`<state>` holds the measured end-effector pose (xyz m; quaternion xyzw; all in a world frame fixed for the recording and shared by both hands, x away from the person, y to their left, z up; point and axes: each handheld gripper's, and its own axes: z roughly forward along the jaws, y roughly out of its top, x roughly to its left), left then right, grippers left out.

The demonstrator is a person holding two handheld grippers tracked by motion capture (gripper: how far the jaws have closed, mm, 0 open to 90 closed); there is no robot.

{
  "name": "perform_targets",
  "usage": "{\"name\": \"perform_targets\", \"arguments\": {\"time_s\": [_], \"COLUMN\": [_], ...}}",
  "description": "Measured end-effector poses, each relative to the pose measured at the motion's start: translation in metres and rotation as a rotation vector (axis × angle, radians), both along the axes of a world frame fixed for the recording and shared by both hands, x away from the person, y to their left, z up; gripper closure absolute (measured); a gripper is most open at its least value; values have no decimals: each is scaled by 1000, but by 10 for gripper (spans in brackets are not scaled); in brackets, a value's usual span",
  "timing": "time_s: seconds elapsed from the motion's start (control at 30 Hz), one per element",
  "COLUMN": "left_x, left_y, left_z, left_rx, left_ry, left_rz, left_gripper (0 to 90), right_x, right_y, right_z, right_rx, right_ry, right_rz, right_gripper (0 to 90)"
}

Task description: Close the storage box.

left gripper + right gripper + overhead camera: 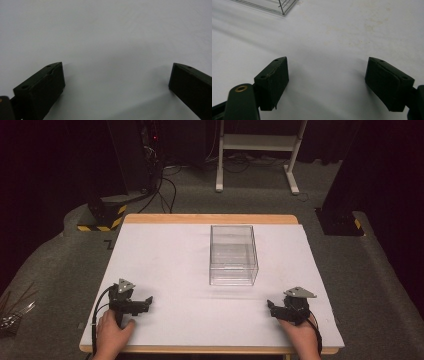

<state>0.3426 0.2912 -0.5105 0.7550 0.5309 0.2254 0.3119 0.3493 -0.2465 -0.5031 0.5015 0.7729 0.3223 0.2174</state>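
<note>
Claws are sitting low on the white bench (165, 250): left claw (146, 302) lower left, right claw (271, 307) lower right, both standing open, gripping nothing. Clear box (233, 255) is sitting mid-frame, nothing blocking it.

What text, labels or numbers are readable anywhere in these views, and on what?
None readable.
Clear plastic open-topped box on the white table cover: no print or label visible.
Dark mark at the far left edge of the cover: could be a character, too small and blurred to read.
Yellow-and-black hazard striping on a black base on the floor: a pattern, no words.
Both claws' black pads, in the gripper views: bare.
</note>
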Motion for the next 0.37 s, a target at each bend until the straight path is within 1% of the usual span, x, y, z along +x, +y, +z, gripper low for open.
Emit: {"name": "perform_targets", "arguments": {"time_s": [0.03, 0.37], "left_x": [0, 0], "left_y": [0, 0], "left_z": [0, 0], "left_rx": [0, 1], "left_ry": [0, -1], "left_rz": [0, 0], "left_gripper": [5, 5], "right_x": [0, 0], "right_y": [1, 0], "right_z": [0, 0], "right_rx": [-7, -6], "right_ry": [-2, 0], "right_rz": [3, 3], "right_gripper": [190, 190]}}
